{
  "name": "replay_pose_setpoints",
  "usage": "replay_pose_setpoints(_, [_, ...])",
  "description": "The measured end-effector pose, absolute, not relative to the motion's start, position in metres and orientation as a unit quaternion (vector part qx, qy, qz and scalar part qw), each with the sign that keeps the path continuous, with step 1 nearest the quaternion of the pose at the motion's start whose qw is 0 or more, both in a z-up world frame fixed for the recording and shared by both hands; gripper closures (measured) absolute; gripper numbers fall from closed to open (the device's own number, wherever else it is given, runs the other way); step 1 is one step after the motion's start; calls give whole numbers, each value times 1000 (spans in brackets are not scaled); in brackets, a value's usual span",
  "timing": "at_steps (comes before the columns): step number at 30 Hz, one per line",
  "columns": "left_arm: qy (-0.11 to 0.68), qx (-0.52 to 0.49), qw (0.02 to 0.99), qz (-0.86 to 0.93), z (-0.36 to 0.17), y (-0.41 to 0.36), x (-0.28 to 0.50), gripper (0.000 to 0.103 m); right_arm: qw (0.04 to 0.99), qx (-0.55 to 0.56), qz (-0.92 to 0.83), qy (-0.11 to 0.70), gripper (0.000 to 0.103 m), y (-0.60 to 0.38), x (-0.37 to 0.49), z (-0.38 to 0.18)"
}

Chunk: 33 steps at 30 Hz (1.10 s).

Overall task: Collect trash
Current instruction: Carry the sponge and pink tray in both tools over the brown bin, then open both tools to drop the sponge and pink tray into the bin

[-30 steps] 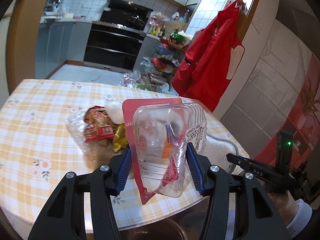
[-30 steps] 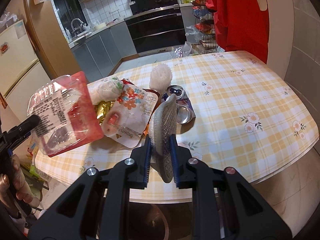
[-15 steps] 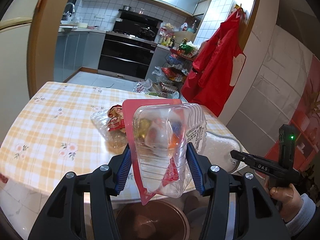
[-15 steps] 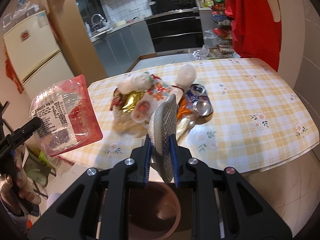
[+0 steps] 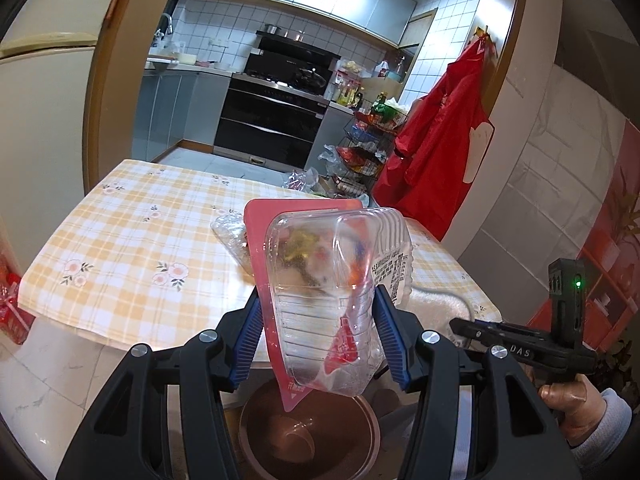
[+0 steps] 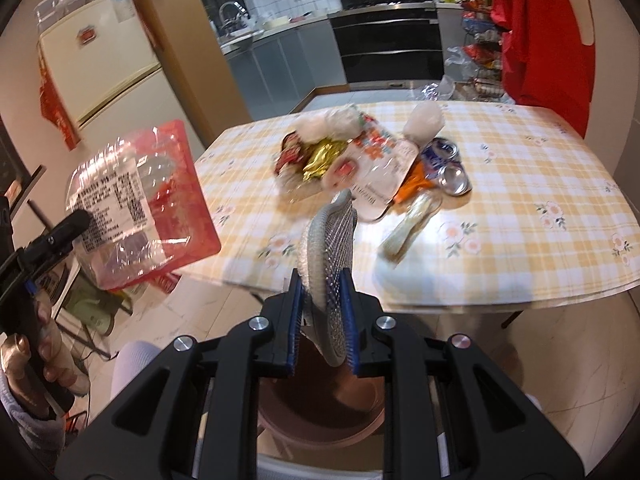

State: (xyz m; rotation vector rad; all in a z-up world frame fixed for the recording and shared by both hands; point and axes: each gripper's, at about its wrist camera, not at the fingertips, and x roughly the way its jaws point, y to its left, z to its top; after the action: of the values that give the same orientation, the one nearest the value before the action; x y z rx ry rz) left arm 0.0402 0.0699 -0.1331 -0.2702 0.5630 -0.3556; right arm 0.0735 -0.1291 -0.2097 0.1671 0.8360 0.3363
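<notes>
Between the left gripper's pads: glossy clear plastic clamshell. Below it, smooth brown plastic bin.

The left gripper fills the lower middle of its own view, its blue-padded jaws half apart and pressed on something held between them. The right gripper sits low and centre in its view, jaws nearly together, clamped. A hand shows at lower right, another hand at lower left.
</notes>
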Motion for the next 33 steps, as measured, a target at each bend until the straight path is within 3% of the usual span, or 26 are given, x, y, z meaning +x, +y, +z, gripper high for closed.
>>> replay_pose_setpoints(16, [297,-147,929,-166,-155,81,42,50,851,78,207,476,80,-98,84,-247])
replay_pose_setpoints(22, [304,-135,928,-168,-159,76,42,50,850,81,217,474,66,-97,87,-249])
replay_pose_setpoints(26, [307,-124,928,-171,-160,71,43,50,862,73,209,455,61,-101,89,-238])
replay_pose_setpoints(29, [308,-117,928,-175,-160,68,43,50,875,65,197,438,40,-106,90,-229])
replay_pose_setpoints(30, [309,-115,928,-176,-160,67,43,50,882,60,191,428,26,-108,89,-224])
replay_pose_setpoints(31, [310,-110,928,-177,-160,65,43,50,888,55,185,418,18,-110,88,-220])
replay_pose_setpoints(33, [312,-103,927,-179,-161,61,43,50,896,42,183,403,16,-112,87,-212])
